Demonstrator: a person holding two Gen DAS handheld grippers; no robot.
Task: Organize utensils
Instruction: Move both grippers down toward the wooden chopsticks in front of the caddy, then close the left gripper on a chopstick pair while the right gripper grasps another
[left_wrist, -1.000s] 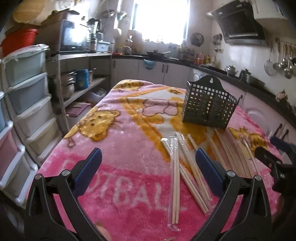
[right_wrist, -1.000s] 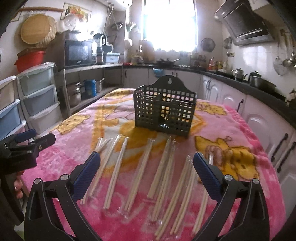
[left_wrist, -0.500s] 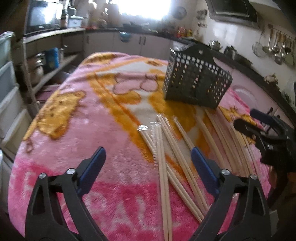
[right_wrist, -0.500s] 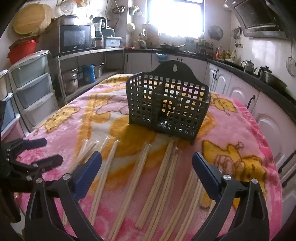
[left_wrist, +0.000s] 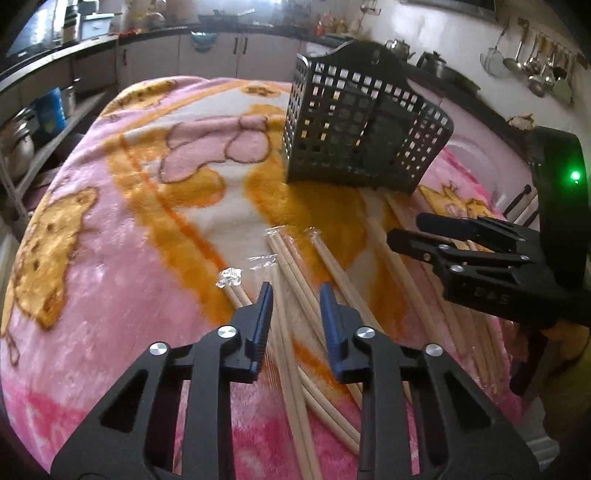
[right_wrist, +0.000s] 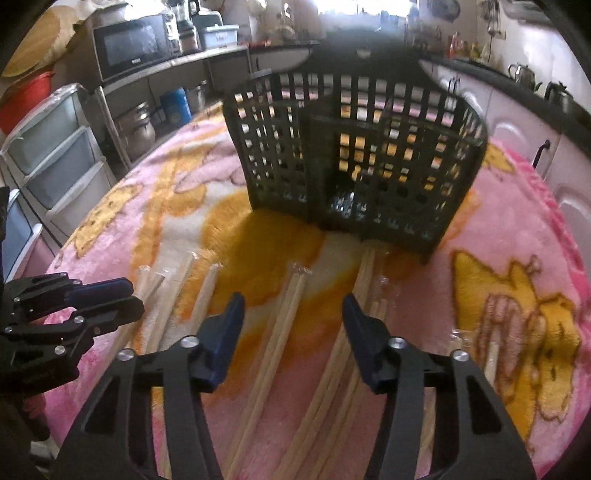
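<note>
My left gripper (left_wrist: 295, 291) hung low over the wrapped chopsticks (left_wrist: 291, 273), and its jaws had just been closing: they stood narrow, with one pair lying in the gap below them, and I could not see the pads pressing on it. My right gripper (right_wrist: 293, 304) had just been closing too, and it stood about half spread over another pair (right_wrist: 284, 317), gripping nothing that I could see.

I judged the job barely begun. Every pair of chopsticks that I could see lay flat on the pink blanket (left_wrist: 110, 236), fanned out in front of the basket, some crossing one another near my left gripper. None was lifted.

The dark basket (right_wrist: 354, 155) stood upright beyond the chopsticks, their far ends close to its base. Through its grid I saw an inner divider and no chopsticks; something small glinted at the bottom, too dim to name. All the pairs remained to be put in.
</note>
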